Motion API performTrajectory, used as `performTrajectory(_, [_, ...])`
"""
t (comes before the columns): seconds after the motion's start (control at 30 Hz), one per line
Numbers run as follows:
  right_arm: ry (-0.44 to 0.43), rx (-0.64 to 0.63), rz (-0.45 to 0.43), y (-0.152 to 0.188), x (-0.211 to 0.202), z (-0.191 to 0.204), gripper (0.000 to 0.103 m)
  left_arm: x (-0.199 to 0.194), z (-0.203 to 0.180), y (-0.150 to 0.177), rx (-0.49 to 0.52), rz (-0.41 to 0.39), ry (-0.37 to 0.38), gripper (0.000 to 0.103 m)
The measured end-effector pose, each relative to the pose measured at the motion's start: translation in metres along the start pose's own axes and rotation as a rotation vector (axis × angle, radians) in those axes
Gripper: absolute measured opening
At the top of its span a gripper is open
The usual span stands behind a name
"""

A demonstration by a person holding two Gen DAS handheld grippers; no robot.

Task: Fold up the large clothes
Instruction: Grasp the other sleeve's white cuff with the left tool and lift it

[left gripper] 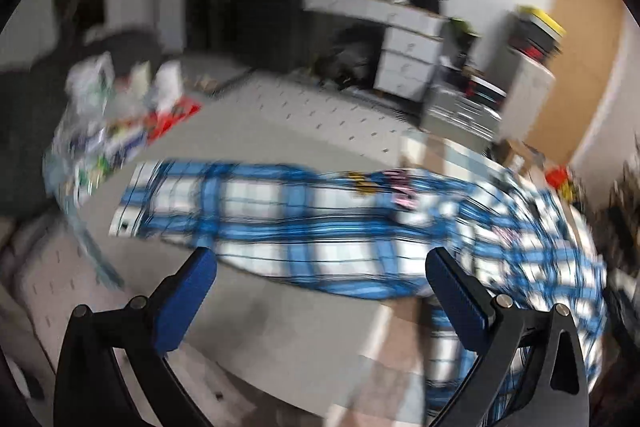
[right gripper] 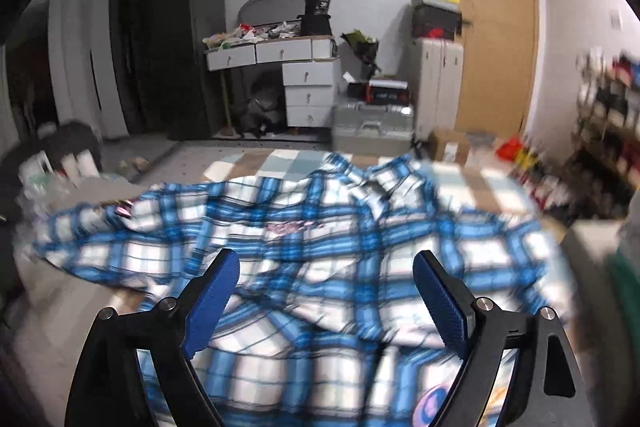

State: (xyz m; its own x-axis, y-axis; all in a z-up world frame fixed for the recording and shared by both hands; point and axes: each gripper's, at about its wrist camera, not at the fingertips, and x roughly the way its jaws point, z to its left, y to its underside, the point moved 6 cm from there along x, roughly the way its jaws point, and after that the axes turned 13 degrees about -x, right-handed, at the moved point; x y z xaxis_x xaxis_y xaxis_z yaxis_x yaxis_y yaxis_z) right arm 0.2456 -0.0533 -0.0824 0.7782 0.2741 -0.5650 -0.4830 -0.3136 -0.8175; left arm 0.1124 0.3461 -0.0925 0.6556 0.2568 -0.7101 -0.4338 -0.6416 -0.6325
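Blurrily, the blue plaid shirt (right gripper: 304, 239) lies spread over the table (left gripper: 256, 147), one sleeve (left gripper: 224, 203) stretched away from its body. Above the shirt, left gripper (left gripper: 320, 267) and right gripper (right gripper: 326, 267) both gape, empty; its lower hem is cut off.

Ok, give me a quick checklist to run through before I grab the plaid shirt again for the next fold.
1. Left tool open and empty: ok.
2. Right tool open, nothing pinched: ok.
3. Shirt lying flat: not ok, it is rumpled around the collar.
4. Sleeve stretched out straight: ok.
5. Shirt fully on the table: not ok, part hangs over the edge.
6. Pile of packets touching the sleeve: cannot tell, too blurred.
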Motion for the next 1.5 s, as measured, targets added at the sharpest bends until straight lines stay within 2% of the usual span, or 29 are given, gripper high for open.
performTrajectory(0.07, [-0.056, 0.075, -0.007, 0.003, -0.004, -0.001, 0.089, 0.021, 0.032, -0.012, -0.094, 0.044, -0.018, 0.102])
performTrajectory(0.17, [-0.065, 0.095, -0.019, 0.004, -0.011, 0.005, 0.089, 0.055, 0.071, -0.017, -0.238, 0.149, -0.006, 0.102])
performTrajectory(0.23, [-0.059, 0.087, -0.031, 0.006, -0.015, 0.012, 0.089, 0.069, 0.090, -0.018, -0.294, 0.159, -0.019, 0.102])
performTrajectory(0.37, [-0.094, 0.095, -0.020, 0.014, -0.017, 0.022, 0.090, 0.082, 0.119, -0.025, -0.371, 0.128, 0.015, 0.102])
performTrajectory(0.47, [-0.099, 0.111, -0.002, 0.022, -0.014, 0.026, 0.090, 0.096, 0.134, -0.022, -0.501, 0.213, 0.143, 0.102])
performTrajectory(0.57, [-0.096, 0.118, 0.025, 0.028, -0.009, 0.026, 0.090, 0.106, 0.129, -0.018, -0.583, 0.307, 0.286, 0.102])
performTrajectory(0.6, [-0.098, 0.125, 0.029, 0.029, -0.008, 0.025, 0.090, 0.108, 0.128, -0.017, -0.608, 0.313, 0.322, 0.102])
performTrajectory(0.73, [-0.112, 0.142, 0.044, 0.034, -0.009, 0.027, 0.090, 0.109, 0.123, -0.021, -0.647, 0.303, 0.375, 0.102])
performTrajectory(0.83, [-0.099, 0.135, 0.039, 0.034, -0.013, 0.028, 0.090, 0.111, 0.121, -0.033, -0.661, 0.281, 0.382, 0.100])
performTrajectory(0.87, [-0.100, 0.136, 0.039, 0.034, -0.014, 0.029, 0.090, 0.110, 0.122, -0.038, -0.659, 0.263, 0.387, 0.096])
performTrajectory(0.93, [-0.105, 0.138, 0.041, 0.035, -0.015, 0.030, 0.090, 0.103, 0.119, -0.044, -0.611, 0.210, 0.381, 0.070])
performTrajectory(1.0, [-0.111, 0.138, 0.037, 0.036, -0.017, 0.031, 0.090, 0.099, 0.124, -0.047, -0.548, 0.158, 0.342, 0.069])
performTrajectory(1.07, [-0.107, 0.136, 0.038, 0.036, -0.018, 0.032, 0.090, 0.107, 0.129, -0.046, -0.512, 0.154, 0.307, 0.069])
performTrajectory(1.13, [-0.111, 0.135, 0.041, 0.037, -0.018, 0.033, 0.090, 0.117, 0.139, -0.041, -0.551, 0.169, 0.289, 0.069])
performTrajectory(1.2, [-0.114, 0.133, 0.040, 0.036, -0.019, 0.034, 0.090, 0.120, 0.147, -0.044, -0.600, 0.150, 0.320, 0.069])
performTrajectory(1.3, [-0.109, 0.128, 0.033, 0.035, -0.021, 0.035, 0.090, 0.124, 0.148, -0.051, -0.604, 0.126, 0.328, 0.069])
performTrajectory(1.33, [-0.109, 0.126, 0.029, 0.035, -0.023, 0.035, 0.090, 0.125, 0.148, -0.052, -0.590, 0.112, 0.311, 0.064])
performTrajectory(1.37, [-0.108, 0.123, 0.024, 0.035, -0.024, 0.035, 0.090, 0.126, 0.149, -0.054, -0.576, 0.094, 0.285, 0.051])
performTrajectory(1.4, [-0.104, 0.120, 0.020, 0.034, -0.025, 0.035, 0.090, 0.128, 0.148, -0.058, -0.559, 0.070, 0.236, 0.018])
performTrajectory(1.43, [-0.100, 0.118, 0.018, 0.034, -0.027, 0.034, 0.090, 0.130, 0.149, -0.059, -0.549, 0.062, 0.200, 0.010])
performTrajectory(1.5, [-0.094, 0.122, 0.015, 0.035, -0.029, 0.032, 0.090, 0.137, 0.148, -0.056, -0.565, 0.088, 0.227, 0.010])
